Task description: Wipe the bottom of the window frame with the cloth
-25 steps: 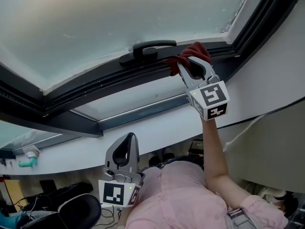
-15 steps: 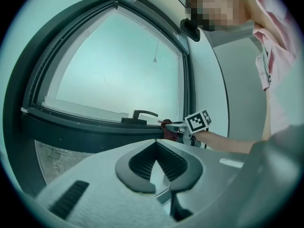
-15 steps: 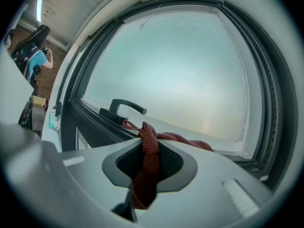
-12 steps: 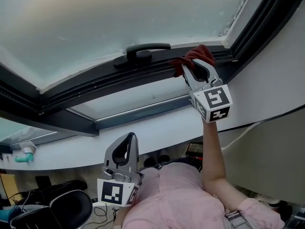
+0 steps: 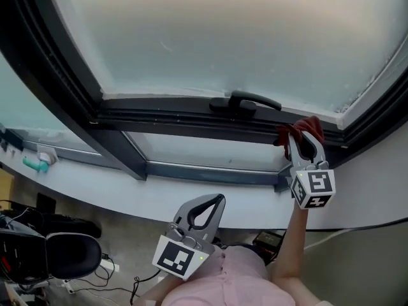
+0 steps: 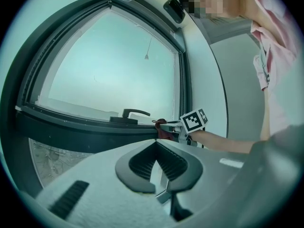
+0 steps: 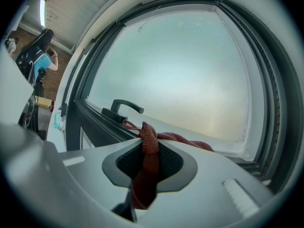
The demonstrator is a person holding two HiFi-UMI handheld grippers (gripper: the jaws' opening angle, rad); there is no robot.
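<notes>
The cloth (image 5: 307,128), pinched in the right gripper's (image 5: 301,144) jaws, presses on the frame's bottom rail (image 5: 172,115) near the right corner, past the handle (image 5: 247,100). The left gripper (image 5: 205,210) hangs low, jaws together, empty. Wiping looks under way; the rail leftward likely remains.
</notes>
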